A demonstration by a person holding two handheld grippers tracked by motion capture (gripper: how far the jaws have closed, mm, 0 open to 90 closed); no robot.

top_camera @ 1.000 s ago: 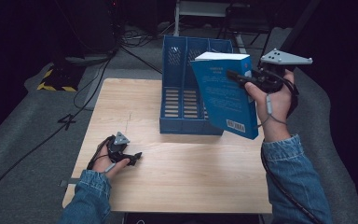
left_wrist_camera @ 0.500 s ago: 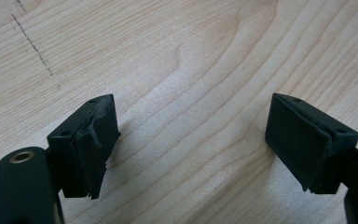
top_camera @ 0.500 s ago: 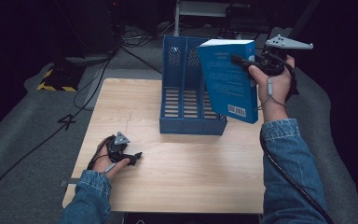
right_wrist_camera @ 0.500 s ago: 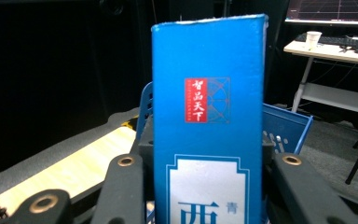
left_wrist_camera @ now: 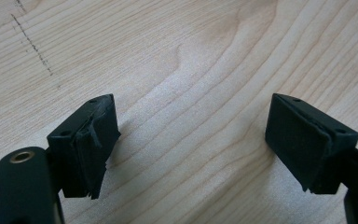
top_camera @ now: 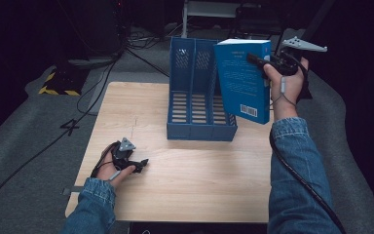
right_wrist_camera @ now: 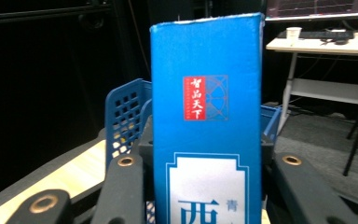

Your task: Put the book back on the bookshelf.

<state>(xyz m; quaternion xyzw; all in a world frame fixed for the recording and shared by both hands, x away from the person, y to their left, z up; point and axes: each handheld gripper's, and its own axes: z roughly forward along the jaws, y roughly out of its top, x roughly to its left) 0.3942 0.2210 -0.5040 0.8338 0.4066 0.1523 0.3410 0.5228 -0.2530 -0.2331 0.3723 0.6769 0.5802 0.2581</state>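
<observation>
Jaws clamped on either side of a blue book (top_camera: 241,80), the right gripper (top_camera: 265,62) holds the volume upright in the air above the right rear part of the table (top_camera: 141,117), over the right side of a blue file rack (top_camera: 195,97). In the right gripper view the book's spine (right_wrist_camera: 207,121) stands between the two black jaws, with the rack's perforated wall (right_wrist_camera: 123,121) behind it. The left gripper (top_camera: 135,165), jaws apart and gripping nothing, rests on the bare wood near the table's front left; its own view looks down between the two pads (left_wrist_camera: 91,140) at the grain.

The step in hand looks to be filing the book into the rack. To do it well, the grip should hold firm while the lower edge is lined up parallel with the dividers and centred over one open slot, as the book hangs slightly tilted. Lowering it straight, without scraping a divider, should keep the light rack from shifting or tipping. The jaws ought to part only once the book's bottom rests on the rack floor. The idle left gripper could brace the rack's front wall if it slides.
</observation>
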